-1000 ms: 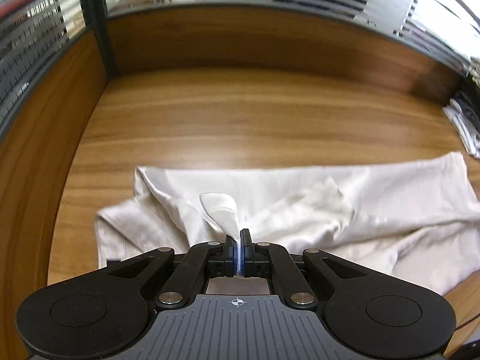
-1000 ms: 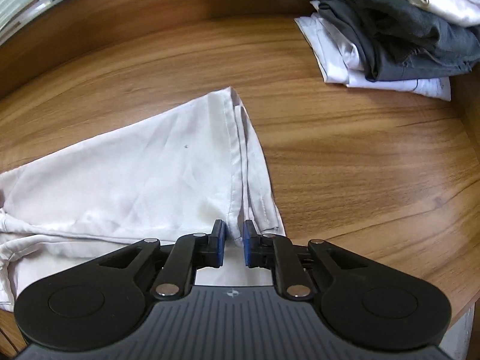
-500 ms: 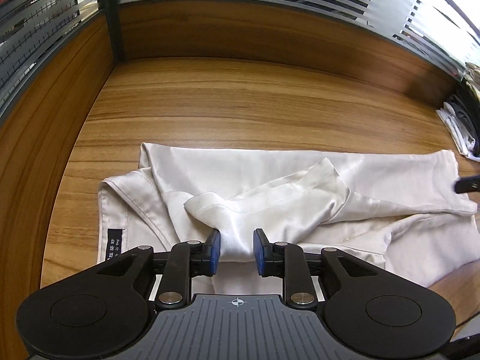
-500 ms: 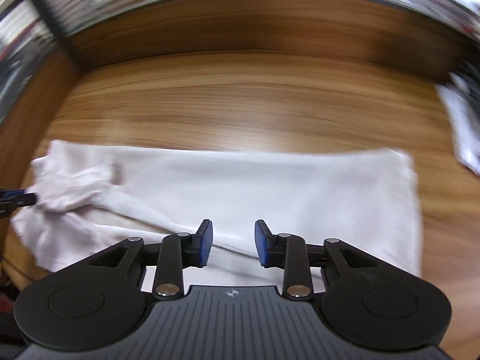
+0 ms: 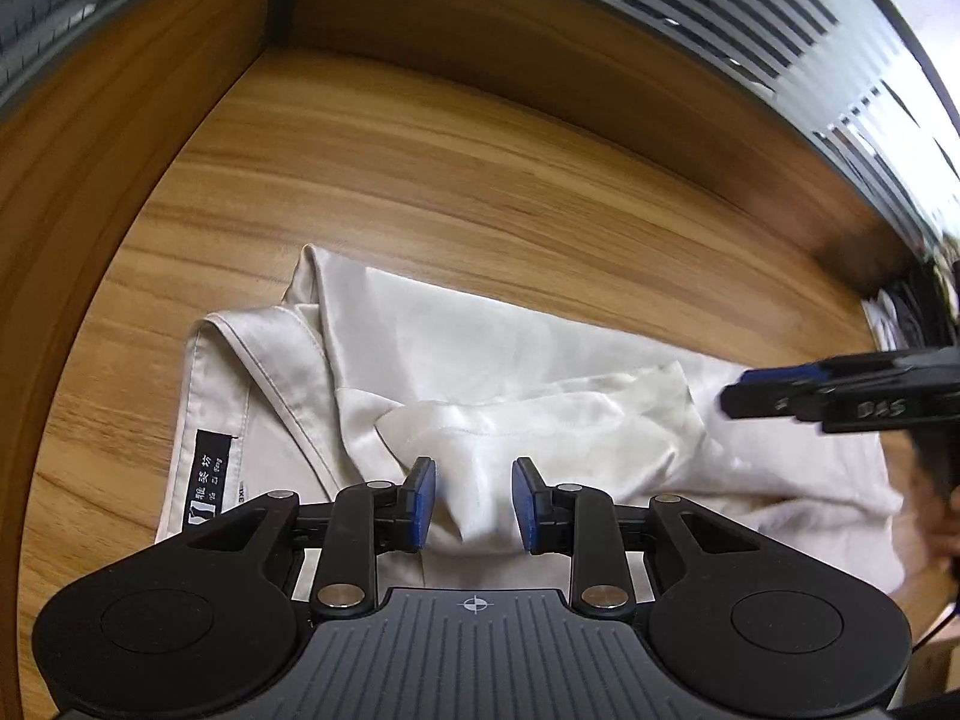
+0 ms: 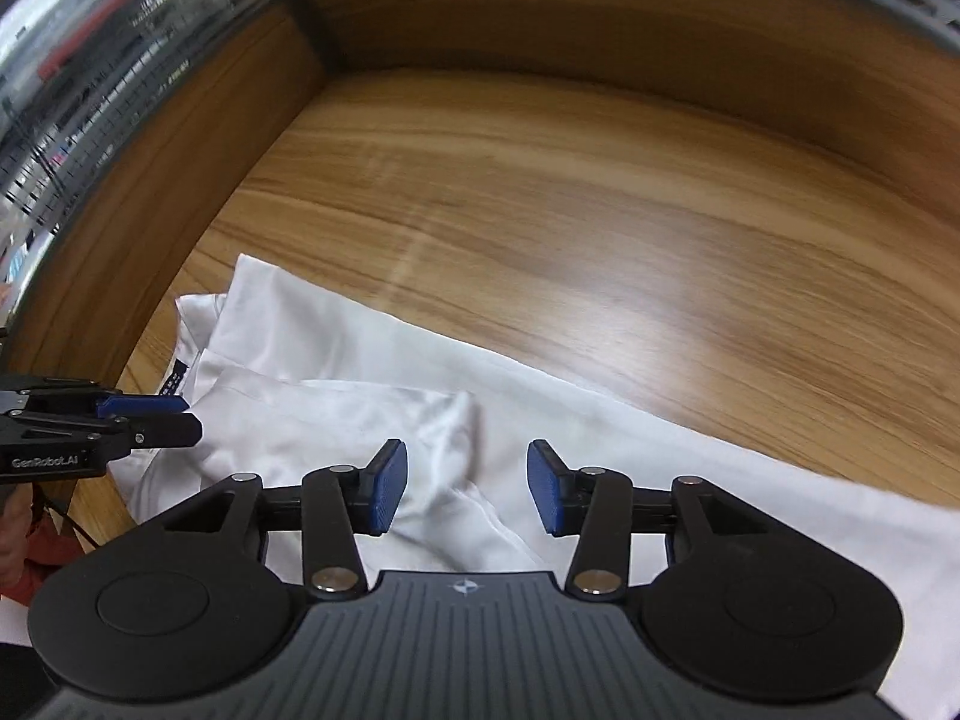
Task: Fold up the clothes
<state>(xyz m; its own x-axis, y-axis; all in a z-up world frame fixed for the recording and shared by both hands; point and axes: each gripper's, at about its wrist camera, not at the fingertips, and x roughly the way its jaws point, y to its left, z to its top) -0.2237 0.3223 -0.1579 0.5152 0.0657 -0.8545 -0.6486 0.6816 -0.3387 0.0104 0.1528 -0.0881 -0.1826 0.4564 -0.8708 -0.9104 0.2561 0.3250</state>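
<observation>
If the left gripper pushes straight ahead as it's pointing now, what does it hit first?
Most likely the bunched fold of the white garment directly ahead of the open left gripper; depth is hard to judge. Beyond lies bare wooden tabletop.

One white garment (image 5: 540,384), two claws, one wooden table (image 5: 420,180).

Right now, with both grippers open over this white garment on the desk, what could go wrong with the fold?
The left gripper straddles a bunched ridge of the white garment; shutting there may pinch several layers and keep the wrinkles. The right gripper hovers open over mid-cloth, so pulling from there could drag the garment askew. The two grippers are close and could collide.
</observation>
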